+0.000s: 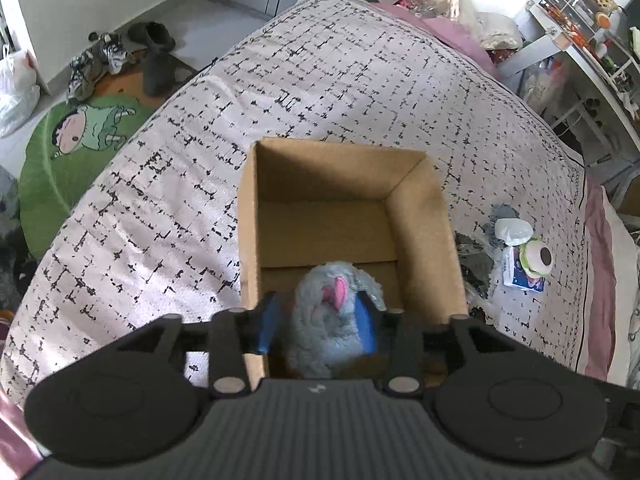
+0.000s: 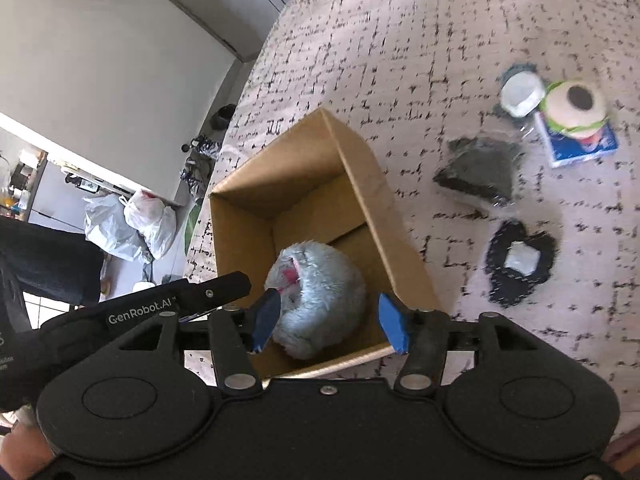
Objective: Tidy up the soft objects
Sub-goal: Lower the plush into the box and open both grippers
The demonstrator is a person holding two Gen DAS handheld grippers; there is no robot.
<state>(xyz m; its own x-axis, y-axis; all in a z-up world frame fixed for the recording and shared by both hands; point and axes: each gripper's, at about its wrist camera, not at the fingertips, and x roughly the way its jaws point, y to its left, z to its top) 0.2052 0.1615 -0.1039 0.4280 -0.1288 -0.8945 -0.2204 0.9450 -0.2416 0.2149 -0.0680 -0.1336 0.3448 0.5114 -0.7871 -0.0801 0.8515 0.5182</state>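
A blue-grey plush toy [image 2: 316, 300] was seen lying inside an open cardboard box [image 2: 360, 184], at the near end of the box floor, rolled into a rounded ball. Its fur was shaggy and pale, and a pink patch was shown on the side turned toward 10 o'clock in the right wrist view. In the left wrist view the same toy [image 1: 332, 320] was seen with a pink ear-like flap raised at its top, and the box [image 1: 424, 216] was seen to stretch away toward 12 o'clock, the rest of its floor bare.

The left gripper [image 1: 320, 320] was held over the near edge of the box with its 2 blue pads spread. The toy was framed between them; the pad at 3 o'clock lay against or just beside the fur, and contact could not be told. The right gripper [image 2: 332, 320] was held with its jaws spread apart, the toy lying below and between the pads, a clear gap showing beside the pad at 3 o'clock.

The box was set on a white bedspread [image 2: 440, 40] printed with a black grid. At 2 o'clock from the box in the right wrist view, well apart from it, a green-and-cream plush [image 2: 576, 108], a dark folded cloth [image 2: 480, 172] and a black lacy item [image 2: 520, 264] were laid on the cover.
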